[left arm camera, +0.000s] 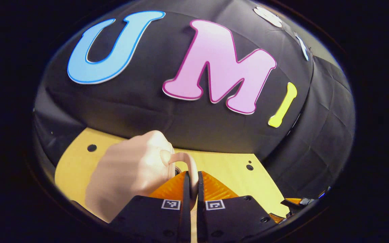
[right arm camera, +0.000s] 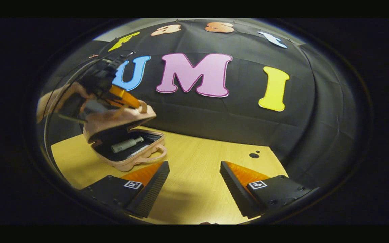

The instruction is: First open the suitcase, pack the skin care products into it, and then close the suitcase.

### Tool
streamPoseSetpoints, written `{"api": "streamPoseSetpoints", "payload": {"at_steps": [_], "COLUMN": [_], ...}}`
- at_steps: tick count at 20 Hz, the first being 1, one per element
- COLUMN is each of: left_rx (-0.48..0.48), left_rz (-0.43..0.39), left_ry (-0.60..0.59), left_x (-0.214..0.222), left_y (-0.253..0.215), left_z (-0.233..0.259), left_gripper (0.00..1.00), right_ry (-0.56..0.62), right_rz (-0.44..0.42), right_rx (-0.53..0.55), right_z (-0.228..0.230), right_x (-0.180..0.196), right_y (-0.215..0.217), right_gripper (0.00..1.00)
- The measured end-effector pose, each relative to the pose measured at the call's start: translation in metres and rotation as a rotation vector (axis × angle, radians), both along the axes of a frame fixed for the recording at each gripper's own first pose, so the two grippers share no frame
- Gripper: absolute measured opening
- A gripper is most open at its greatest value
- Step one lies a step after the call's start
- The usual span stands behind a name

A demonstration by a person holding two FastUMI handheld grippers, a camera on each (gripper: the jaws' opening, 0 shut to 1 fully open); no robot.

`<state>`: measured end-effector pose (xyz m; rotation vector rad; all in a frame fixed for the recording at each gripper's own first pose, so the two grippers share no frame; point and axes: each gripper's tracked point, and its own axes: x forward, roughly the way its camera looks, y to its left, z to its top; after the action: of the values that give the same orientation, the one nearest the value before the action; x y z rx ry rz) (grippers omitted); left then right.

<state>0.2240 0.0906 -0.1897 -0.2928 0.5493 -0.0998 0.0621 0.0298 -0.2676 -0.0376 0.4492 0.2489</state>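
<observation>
A small pink suitcase (right arm camera: 132, 163) stands half open on the wooden table at the left in the right gripper view, its lid (right arm camera: 120, 119) tilted above the base. Inside the base lies a grey skin care bottle (right arm camera: 126, 144). My left gripper (right arm camera: 137, 103), held by a hand (right arm camera: 64, 96), grips the lid's handle. In the left gripper view the lid (left arm camera: 130, 175) bulges at the lower left, and my left gripper (left arm camera: 191, 175) is shut on its looped handle (left arm camera: 186, 158). My right gripper (right arm camera: 194, 167) hangs open over bare table, right of the suitcase, holding nothing.
The wooden table (right arm camera: 198, 148) runs back to the black cloth wall. Small holes (right arm camera: 254, 155) mark its far right part. Part of the other gripper (left arm camera: 301, 201) peeks in at the lower right of the left gripper view.
</observation>
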Motion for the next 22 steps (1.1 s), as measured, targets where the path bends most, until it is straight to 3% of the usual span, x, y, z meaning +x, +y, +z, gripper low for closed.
{"api": "streamPoseSetpoints", "payload": {"at_steps": [5, 8, 10, 12, 13, 15, 22], "left_rx": [0.113, 0.064, 0.000, -0.022, 0.009, 0.080, 0.228], "left_rz": [-0.032, -0.044, -0.053, -0.067, -0.057, -0.053, 0.026], "left_ry": [0.076, 0.104, 0.079, 0.039, 0.024, -0.038, -0.323], "left_x": [0.002, -0.002, 0.000, -0.010, -0.018, -0.039, -0.132], "left_y": [-0.046, -0.063, -0.066, -0.075, -0.070, -0.062, -0.048], "left_z": [-0.096, -0.126, -0.124, -0.101, -0.089, -0.048, 0.117], "left_gripper": [0.13, 0.17, 0.27, 0.54, 0.58, 0.80, 0.95], "right_ry": [-0.009, 0.008, 0.015, 0.000, -0.007, -0.033, -0.167], "right_rz": [-0.027, -0.067, -0.087, -0.112, -0.122, -0.139, -0.172], "right_rx": [-0.015, -0.029, -0.032, -0.040, -0.038, -0.030, -0.024], "right_z": [-0.008, -0.018, -0.017, 0.000, 0.010, 0.041, 0.168], "right_x": [0.000, -0.008, -0.013, -0.019, -0.022, -0.024, -0.044], "right_y": [-0.023, -0.032, -0.034, -0.034, -0.031, -0.026, -0.001], "right_gripper": [0.99, 0.97, 0.98, 0.98, 0.97, 0.98, 0.97]}}
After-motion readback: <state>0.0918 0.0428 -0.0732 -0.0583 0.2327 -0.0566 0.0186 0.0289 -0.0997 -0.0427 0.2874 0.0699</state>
